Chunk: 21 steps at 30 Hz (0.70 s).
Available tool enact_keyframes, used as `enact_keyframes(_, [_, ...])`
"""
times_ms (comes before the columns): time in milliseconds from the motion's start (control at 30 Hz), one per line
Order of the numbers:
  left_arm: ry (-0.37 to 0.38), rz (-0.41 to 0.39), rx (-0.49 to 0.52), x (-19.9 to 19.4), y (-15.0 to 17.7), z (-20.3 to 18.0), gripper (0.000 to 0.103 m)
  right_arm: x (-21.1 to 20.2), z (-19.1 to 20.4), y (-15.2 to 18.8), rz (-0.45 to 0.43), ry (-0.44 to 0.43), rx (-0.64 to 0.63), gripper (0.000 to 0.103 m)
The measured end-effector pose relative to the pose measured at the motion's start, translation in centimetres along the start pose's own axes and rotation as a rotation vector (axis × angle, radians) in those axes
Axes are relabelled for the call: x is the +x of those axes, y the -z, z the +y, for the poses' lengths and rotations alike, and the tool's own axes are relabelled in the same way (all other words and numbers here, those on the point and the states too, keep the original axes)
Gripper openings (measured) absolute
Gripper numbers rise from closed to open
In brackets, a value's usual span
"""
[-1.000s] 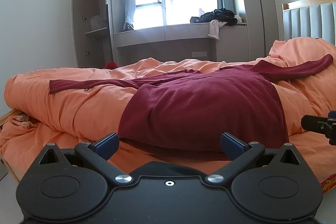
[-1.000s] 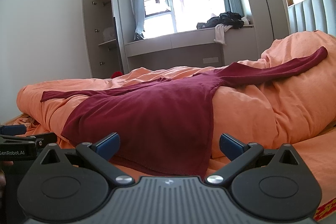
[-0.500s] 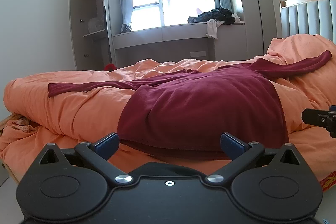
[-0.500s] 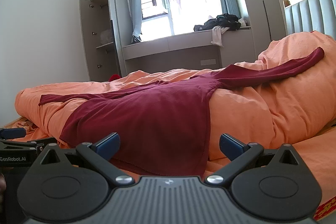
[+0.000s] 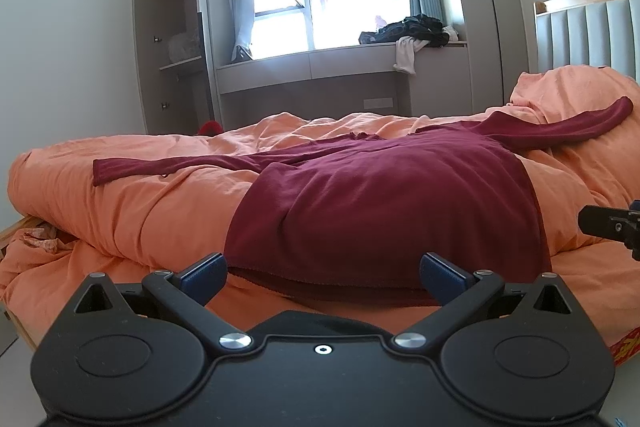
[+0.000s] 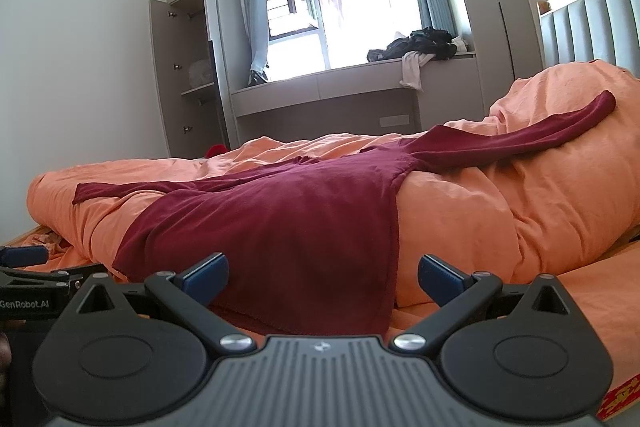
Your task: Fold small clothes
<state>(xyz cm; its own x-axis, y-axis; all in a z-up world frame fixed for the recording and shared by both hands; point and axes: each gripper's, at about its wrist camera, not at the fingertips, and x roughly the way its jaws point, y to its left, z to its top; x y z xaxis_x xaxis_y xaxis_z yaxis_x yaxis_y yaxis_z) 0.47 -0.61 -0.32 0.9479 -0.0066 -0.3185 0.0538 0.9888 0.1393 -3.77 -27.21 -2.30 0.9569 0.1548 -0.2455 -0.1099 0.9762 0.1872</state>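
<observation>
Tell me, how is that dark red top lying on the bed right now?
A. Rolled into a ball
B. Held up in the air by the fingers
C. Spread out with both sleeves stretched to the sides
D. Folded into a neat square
C: the dark red top lies spread over the orange duvet, one sleeve reaching left and the other right, while both the left gripper and right gripper are open and hold nothing.

Sweater (image 5: 384, 211) lies spread on the duvet (image 5: 132, 203) (sleeves out sideways), window bench (image 5: 320, 67) behind
</observation>
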Motion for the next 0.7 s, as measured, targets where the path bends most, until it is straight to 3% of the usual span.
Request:
enact_keyframes(467, [-0.002, 0.012, 0.014, 0.4, -0.3, -0.2, 0.103, 0.7, -0.1, 0.2, 0.017, -0.015, 0.004, 0.103])
enact_keyframes(700, [0.002, 0.027, 0.037, 1.2, -0.7, -0.6, 0.103, 1.0, -0.4, 0.4, -0.004, 0.028, 0.004, 0.103])
